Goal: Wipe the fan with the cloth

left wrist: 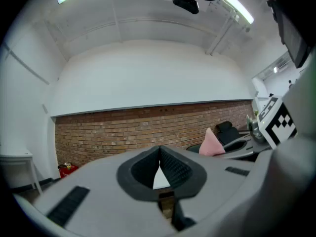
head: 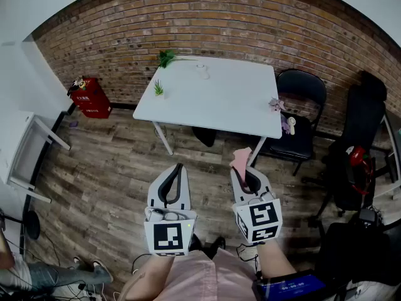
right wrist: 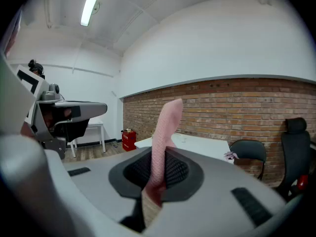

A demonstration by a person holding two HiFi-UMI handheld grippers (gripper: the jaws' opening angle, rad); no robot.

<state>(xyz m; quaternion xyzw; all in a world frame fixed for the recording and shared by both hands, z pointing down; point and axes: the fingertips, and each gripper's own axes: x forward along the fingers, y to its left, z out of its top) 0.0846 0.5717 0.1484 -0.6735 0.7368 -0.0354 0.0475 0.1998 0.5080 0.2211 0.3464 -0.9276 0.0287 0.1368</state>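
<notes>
Right gripper (right wrist: pixel 159 169) is clamped on the cloth (right wrist: pixel 165 127) — a pink, waffle-textured strip standing up between my ribbed black pads. Left gripper (left wrist: pixel 160 158) is closed tight and empty. Both are well short of the white rectangular table (head: pixel 213 102) — brick wall (head: pixel 250 24) behind.

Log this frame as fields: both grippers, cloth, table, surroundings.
left gripper: shut, nothing between the jaws
right gripper: shut on pink waffle-textured cloth, one end sticking up past the jaws
table: white rectangular table ahead of both grippers, untouched
on table: two small green plants, small white item too small to identify
nearby: black chair at the table's right, red box by the brick wall
</notes>
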